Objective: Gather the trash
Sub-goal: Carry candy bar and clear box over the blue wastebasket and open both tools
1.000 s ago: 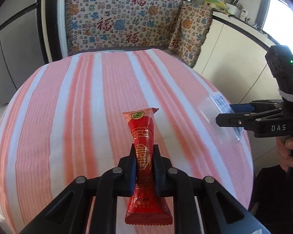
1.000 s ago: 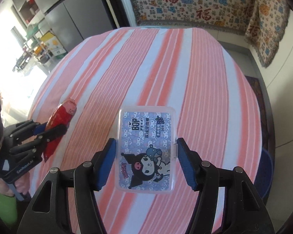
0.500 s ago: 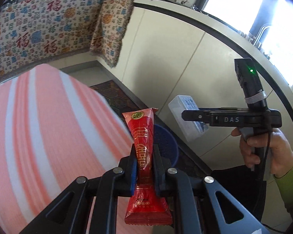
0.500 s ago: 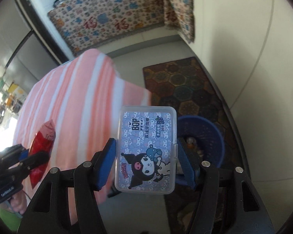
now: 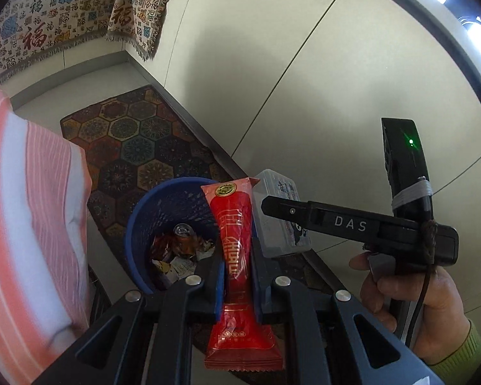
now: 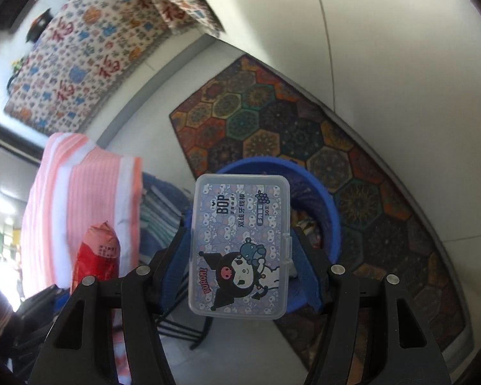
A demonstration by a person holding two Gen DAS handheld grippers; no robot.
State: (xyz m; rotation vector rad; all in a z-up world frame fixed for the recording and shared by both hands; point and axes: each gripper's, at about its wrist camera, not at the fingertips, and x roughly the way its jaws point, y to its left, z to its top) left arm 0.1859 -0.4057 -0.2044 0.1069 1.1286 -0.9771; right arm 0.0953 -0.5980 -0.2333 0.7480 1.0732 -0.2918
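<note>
Moved since a second ago: both grippers were over the striped table, now they're swung off its edge and tipped down toward the blue bin (image 5: 144,221) on the floor. Tablecloth (image 5: 32,208) only shows off to the left gripper's left side now.

Left gripper (image 5: 237,266): pressed nearly together, pinching the red wrapper (image 5: 234,224) around its middle. Same grip as before, no slipping that I can see.

Right gripper (image 6: 240,256): about half spread, blue pads clamped on the two long edges of the clear plastic box (image 6: 240,250) with the cartoon label. It hasn't shifted in the jaws either.

Wrapper pointing: long axis runs straight out along the left fingers, sealed top end forward and hanging over the bin's rim, crimped wide end back toward the camera.

Box pointing: long axis also along the fingers, label face up at the right camera, far short edge out over the bin opening.

Where the bin is: right ahead of and below both sets of fingertips, sitting on the patterned rug (image 6: 272,122). Already has a can (image 5: 183,231) and crumpled packets in it.

Progress: pickup looks done for these two. What's left, I'd say, is letting go over the opening; neither piece is released yet. Can't tell if more trash is on the table.
</note>
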